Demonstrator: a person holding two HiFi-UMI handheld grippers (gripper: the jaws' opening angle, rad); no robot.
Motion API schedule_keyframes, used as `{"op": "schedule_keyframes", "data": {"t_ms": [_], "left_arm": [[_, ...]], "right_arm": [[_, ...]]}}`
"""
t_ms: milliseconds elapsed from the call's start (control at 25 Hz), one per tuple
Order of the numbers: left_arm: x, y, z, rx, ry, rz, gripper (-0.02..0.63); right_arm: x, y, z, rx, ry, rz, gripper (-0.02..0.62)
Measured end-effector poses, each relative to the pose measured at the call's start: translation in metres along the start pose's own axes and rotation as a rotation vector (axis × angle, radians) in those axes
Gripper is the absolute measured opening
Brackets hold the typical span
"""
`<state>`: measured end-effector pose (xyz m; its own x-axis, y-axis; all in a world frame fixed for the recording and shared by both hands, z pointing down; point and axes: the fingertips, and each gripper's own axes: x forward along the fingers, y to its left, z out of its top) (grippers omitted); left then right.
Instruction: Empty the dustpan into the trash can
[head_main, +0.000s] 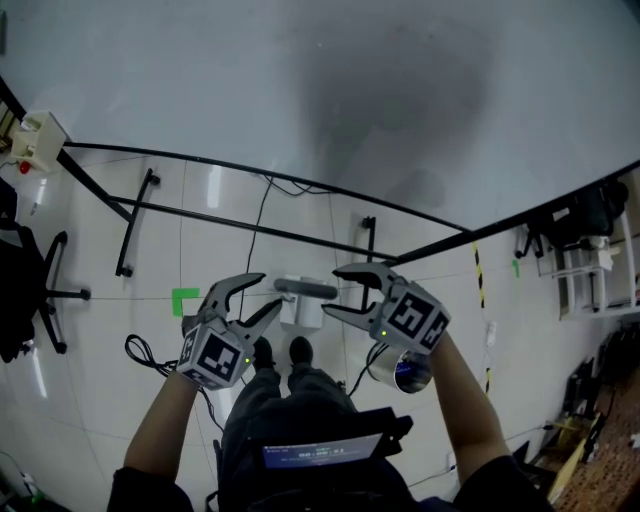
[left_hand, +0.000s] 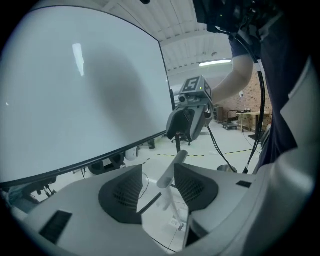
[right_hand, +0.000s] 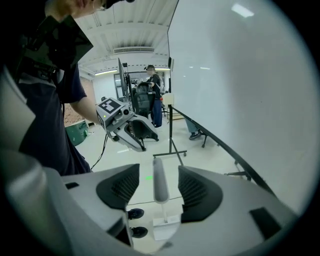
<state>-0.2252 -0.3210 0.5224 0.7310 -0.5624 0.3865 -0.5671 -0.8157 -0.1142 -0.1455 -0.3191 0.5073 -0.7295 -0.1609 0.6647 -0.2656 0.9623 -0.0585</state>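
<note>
Closest to me, the left gripper (head_main: 268, 291) and right gripper (head_main: 332, 290) hang side by side above the floor (head_main: 150, 340). Both have their jaws spread wide and are gripping nothing. The white dustpan (head_main: 302, 310) stands on the tiles below their tips, just ahead of the shoes (head_main: 281, 352). Its grey handle (head_main: 305, 289) shows in each gripper's gap, clear of the pads. A shiny trash can (head_main: 408, 372) sits beneath my right gripper.

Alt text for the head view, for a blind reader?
Left tool and right tool, both open, face each other over a dustpan standing on the floor by the person's shoes. A metal trash can shows below the right tool.
</note>
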Motion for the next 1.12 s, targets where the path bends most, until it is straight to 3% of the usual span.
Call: {"op": "schedule_keyframes", "data": {"t_ms": [320, 760, 1120], "left_arm": [[-0.014, 0.011, 0.029, 0.011, -0.048, 0.035, 0.199], [0.005, -0.008, 0.09, 0.034, -0.154, -0.057, 0.199], [0.021, -0.057, 0.17, 0.157, -0.194, -0.139, 0.199]], "right_arm": [[-0.027, 0.004, 0.01, 0.001, -0.028, -0.072, 0.272], [-0.087, 0.004, 0.012, 0.023, -0.091, -0.224, 0.272], [-0.163, 0.018, 0.007, 0.024, -0.199, -0.342, 0.272]]}}
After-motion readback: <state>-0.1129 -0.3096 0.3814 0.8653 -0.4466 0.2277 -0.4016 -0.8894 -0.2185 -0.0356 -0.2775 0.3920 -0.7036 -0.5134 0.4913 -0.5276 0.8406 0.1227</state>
